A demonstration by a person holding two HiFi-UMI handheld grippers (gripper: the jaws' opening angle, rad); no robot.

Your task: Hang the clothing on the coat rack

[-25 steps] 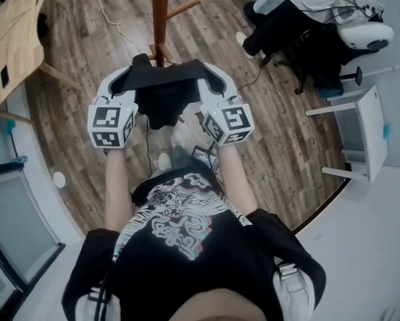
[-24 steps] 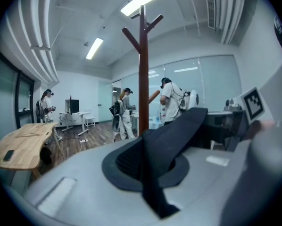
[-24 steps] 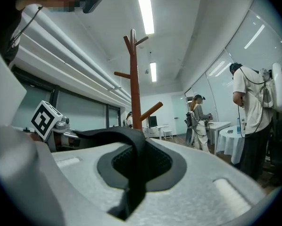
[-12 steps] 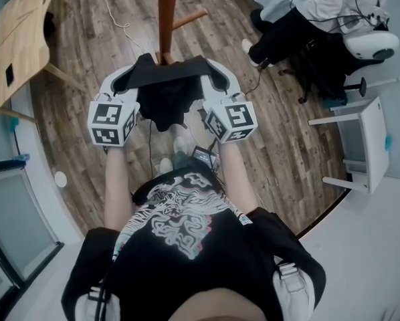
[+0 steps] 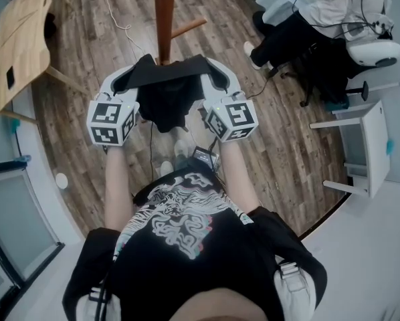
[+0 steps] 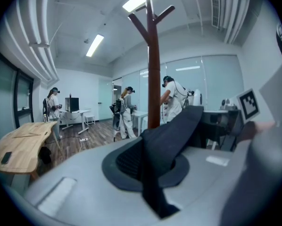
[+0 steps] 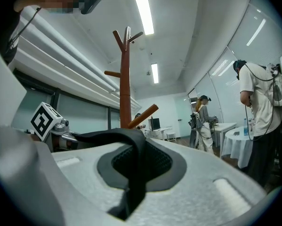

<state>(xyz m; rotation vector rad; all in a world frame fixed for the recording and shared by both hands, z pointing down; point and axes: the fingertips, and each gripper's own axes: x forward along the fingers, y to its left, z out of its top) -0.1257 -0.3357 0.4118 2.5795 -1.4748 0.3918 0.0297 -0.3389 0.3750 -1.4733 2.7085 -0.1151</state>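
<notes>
A black garment (image 5: 165,92) hangs stretched between my two grippers in the head view. My left gripper (image 5: 134,73) is shut on its left edge, and the dark cloth (image 6: 167,140) runs out from between its jaws. My right gripper (image 5: 205,71) is shut on the right edge, with a fold of the cloth (image 7: 131,147) pinched between its jaws. The brown wooden coat rack (image 5: 164,15) stands just beyond the garment. Its post and forked top (image 6: 153,55) rise ahead in the left gripper view; its pegs (image 7: 126,74) show in the right gripper view.
A light wooden table (image 5: 16,42) stands at the left. A seated person (image 5: 300,19) with a chair is at the upper right, and a white stool (image 5: 364,142) at the right. Cables (image 5: 123,25) lie on the wood floor. Several people (image 6: 124,112) stand across the room.
Both grippers have carried the garment a little forward toward the coat rack, which now sits closer above the cloth. Both grips are unchanged.
</notes>
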